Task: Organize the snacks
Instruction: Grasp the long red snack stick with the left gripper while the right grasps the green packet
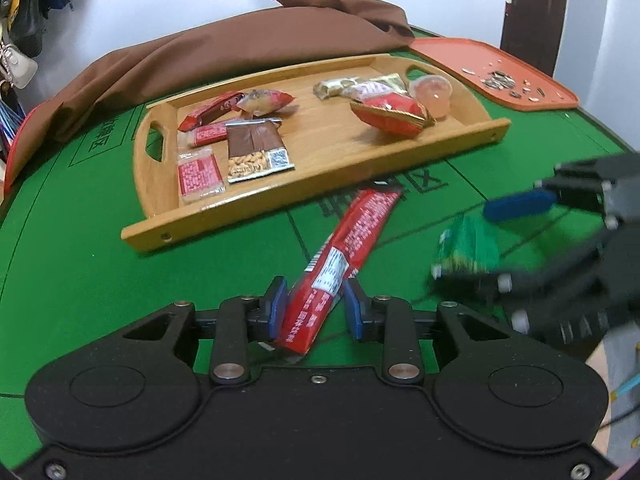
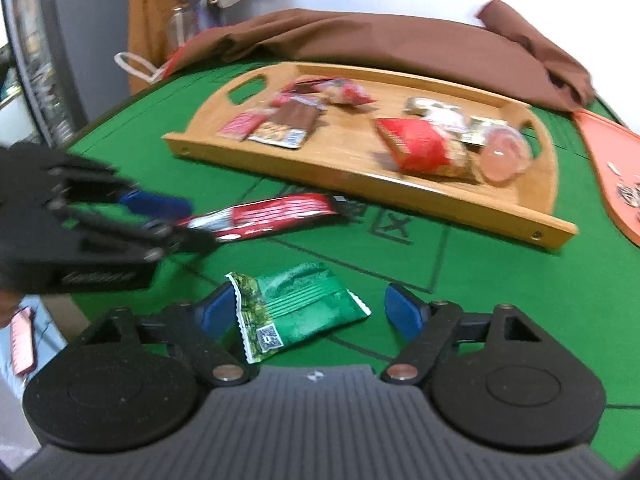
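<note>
Jaws of your left gripper (image 1: 316, 306) stand either side of the long red foil snack stick (image 1: 346, 256) on the green felt table (image 1: 80, 264); whether they pinch it, you cannot tell. Your right gripper (image 2: 310, 312) has its jaws spread around the green snack packet (image 2: 298, 306), lying flat. Just beyond sits the wooden tray (image 1: 332, 184), filled with wrapped snacks.
</note>
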The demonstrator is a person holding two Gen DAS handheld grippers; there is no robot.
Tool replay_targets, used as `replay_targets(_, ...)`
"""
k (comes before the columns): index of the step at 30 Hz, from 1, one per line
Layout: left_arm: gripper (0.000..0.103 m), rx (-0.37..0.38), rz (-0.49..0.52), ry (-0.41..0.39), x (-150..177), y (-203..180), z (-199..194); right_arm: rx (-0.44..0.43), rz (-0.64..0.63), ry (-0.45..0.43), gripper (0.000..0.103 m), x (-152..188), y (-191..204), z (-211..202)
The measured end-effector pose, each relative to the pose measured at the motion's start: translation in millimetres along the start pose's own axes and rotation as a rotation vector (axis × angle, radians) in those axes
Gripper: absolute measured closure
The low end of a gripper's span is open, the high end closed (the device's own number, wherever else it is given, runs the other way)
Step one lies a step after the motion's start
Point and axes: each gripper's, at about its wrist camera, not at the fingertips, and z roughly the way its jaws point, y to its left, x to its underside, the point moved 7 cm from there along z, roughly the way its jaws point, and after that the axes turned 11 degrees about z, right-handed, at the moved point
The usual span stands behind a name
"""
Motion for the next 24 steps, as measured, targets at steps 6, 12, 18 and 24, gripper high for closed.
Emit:
replay_targets(6,0.057,0.002,0.002,-0.047,-7,-6,-5,0.079,0.036,-0.024,0.019,-1,-22,-3)
replay_targets(12,0.047,-0.019,0.033,-0.061,-17,-13,12,0.105,0.029,-0.039,0.020,3,-27,-8)
replay_targets(18,0.046,0.003,0.006,-0.066,-21,-17,23,0.117,0.032,-0.057,0.022,5,-30,-11)
replay_targets(24,0.057,0.050,-0.016,-0.077,-23,-26,25,0.122,0.038,-0.069,0.026,3,-31,-9)
